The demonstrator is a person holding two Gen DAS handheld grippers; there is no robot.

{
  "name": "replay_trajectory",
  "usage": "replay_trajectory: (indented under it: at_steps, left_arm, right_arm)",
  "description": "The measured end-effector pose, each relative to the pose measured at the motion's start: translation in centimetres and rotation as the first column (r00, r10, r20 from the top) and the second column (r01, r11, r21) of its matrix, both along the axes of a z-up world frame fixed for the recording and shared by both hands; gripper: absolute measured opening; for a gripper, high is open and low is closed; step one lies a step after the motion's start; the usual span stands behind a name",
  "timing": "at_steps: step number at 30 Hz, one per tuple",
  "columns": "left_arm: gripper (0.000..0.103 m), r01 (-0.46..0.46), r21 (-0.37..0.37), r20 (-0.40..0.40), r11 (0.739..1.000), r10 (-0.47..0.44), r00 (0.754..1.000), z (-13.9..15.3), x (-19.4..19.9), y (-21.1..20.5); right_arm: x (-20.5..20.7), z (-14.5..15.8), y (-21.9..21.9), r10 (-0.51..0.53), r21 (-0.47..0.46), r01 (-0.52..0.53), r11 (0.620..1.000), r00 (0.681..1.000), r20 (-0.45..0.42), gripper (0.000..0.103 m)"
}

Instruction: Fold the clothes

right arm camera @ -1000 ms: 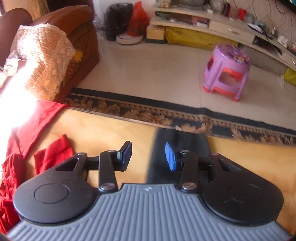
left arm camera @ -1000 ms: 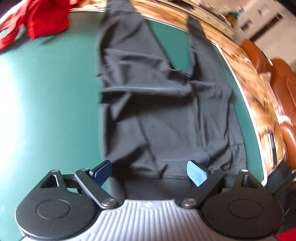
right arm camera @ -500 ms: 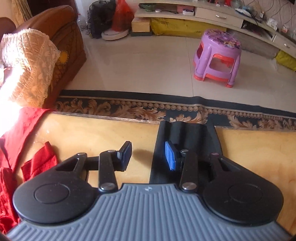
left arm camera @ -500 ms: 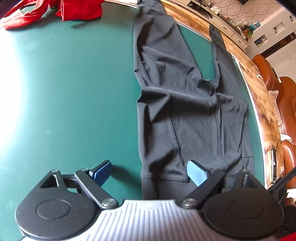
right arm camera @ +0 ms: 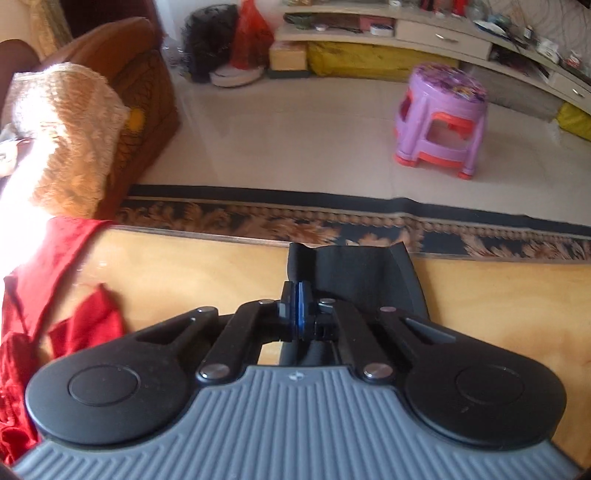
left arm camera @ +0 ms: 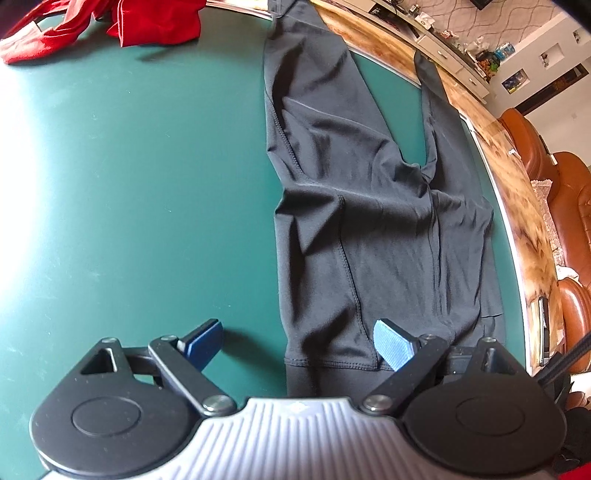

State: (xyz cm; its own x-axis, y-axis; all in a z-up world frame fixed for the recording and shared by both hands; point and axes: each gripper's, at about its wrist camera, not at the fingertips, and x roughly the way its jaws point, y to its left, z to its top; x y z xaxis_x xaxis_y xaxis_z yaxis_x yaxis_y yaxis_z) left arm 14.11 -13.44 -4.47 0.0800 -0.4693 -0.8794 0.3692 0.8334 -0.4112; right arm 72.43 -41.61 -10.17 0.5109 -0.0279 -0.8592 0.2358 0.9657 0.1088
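Two grippers: my right gripper is pinched together on the leg cuff of the black leggings; my left gripper is spread apart over the waistband, gripping nothing.
Leggings: flat along the green table.
Progress: I judge no fold made yet.
Fabric: thin, stretchy, matte, stitched seams.
Waiting: crumpled red clothes.
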Motion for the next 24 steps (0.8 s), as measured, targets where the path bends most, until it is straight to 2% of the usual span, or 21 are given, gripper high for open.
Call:
replay_trajectory:
  at_steps: [5,8,10,11,12,14,17,20,24]
  left_arm:
    - [0.093,-0.004,0.000,0.000,1.000,0.004,1.000,-0.1,0.0,-0.1]
    - [0.093,-0.002,-0.002,0.000,1.000,0.002,1.000,-0.2,0.1,-0.3]
    - [0.093,-0.005,-0.005,-0.002,1.000,0.005,1.000,-0.2,0.1,-0.3]
    - [0.093,-0.004,-0.006,-0.002,1.000,0.004,1.000,-0.2,0.0,-0.4]
    - [0.093,-0.003,-0.007,-0.003,1.000,0.003,1.000,-0.2,0.0,-0.4]
    - [0.093,0.002,-0.009,-0.002,1.000,-0.002,1.000,-0.3,-0.2,-0.5]
    - [0.093,0.022,-0.005,0.005,1.000,-0.022,1.000,-0.2,-0.4,-0.8]
    - [0.093,0.040,-0.011,0.015,0.999,-0.040,0.999,0.0,-0.7,-1.0]
    - [0.093,0.063,-0.013,0.031,0.998,-0.063,0.998,0.2,-0.9,-1.4]
  right_arm:
    - [1.7,0.2,3.0,0.060,0.007,-0.060,0.998,0.998,0.016,0.003]
    - [2.5,0.1,3.8,0.067,-0.008,-0.066,0.998,0.998,0.008,0.004]
    - [2.7,0.3,3.6,0.056,0.023,-0.056,0.998,0.998,-0.002,0.007]
    - [2.8,0.4,3.4,0.065,0.041,-0.065,0.997,0.998,-0.006,0.013]
    - [2.7,0.6,3.1,0.072,0.058,-0.072,0.996,0.997,0.002,0.024]
    - [2.1,1.3,2.5,0.079,0.091,-0.082,0.992,0.996,0.034,0.034]
    - [0.1,3.1,0.8,0.067,0.161,-0.086,0.983,0.991,0.117,0.043]
    - [-3.2,4.8,-0.7,0.085,0.220,-0.126,0.967,0.979,0.184,0.044]
    - [-10.9,6.3,-1.5,0.189,0.292,-0.249,0.923,0.957,0.218,0.044]
